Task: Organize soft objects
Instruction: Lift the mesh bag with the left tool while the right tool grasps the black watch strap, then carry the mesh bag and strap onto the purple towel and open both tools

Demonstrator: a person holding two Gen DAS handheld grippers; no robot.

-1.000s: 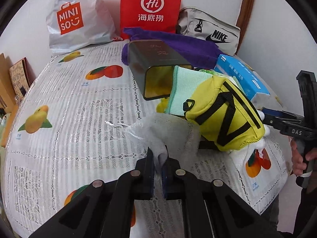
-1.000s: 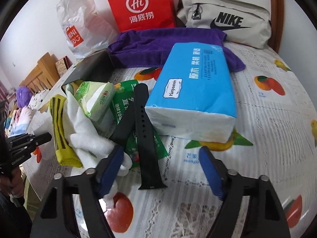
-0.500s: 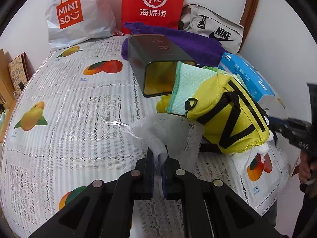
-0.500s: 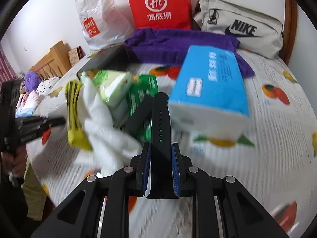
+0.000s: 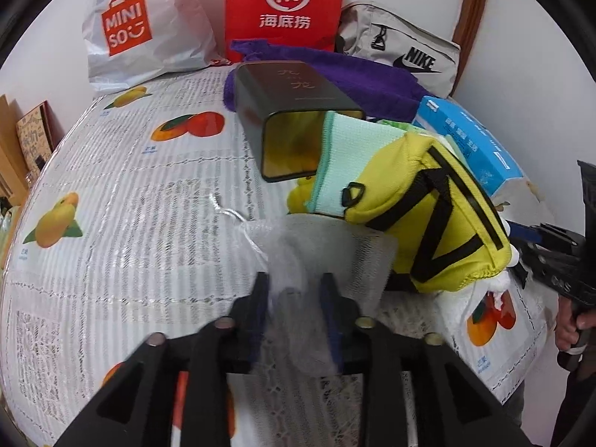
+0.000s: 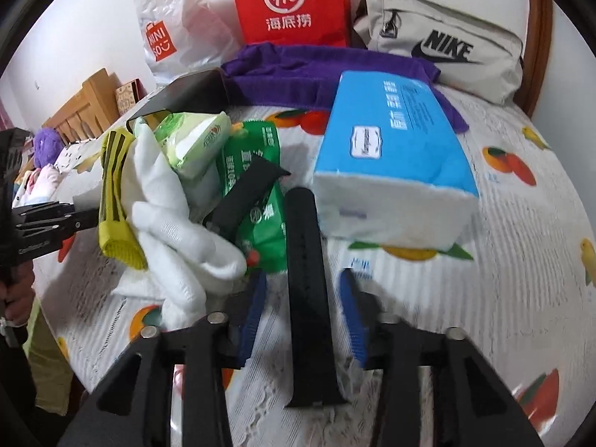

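Since a moment ago both my grippers have let go: left gripper (image 5: 294, 290) is opening around the white mesh pouch (image 5: 320, 246), and right gripper (image 6: 303, 290) stands parted, the black strap (image 6: 307, 298) lying loose between its pads. Farther off sits the blue tissue pack (image 6: 395, 141).

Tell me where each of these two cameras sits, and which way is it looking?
Left wrist: rides the left gripper, looking forward and down over the table; its jaws are opening around a mesh pouch; the right hand shows at the right edge.
Right wrist: rides the right gripper, also looking forward and down; open jaws straddle a strap; the left hand shows at the left edge.
Shared: red bag, towel, tissue pack.
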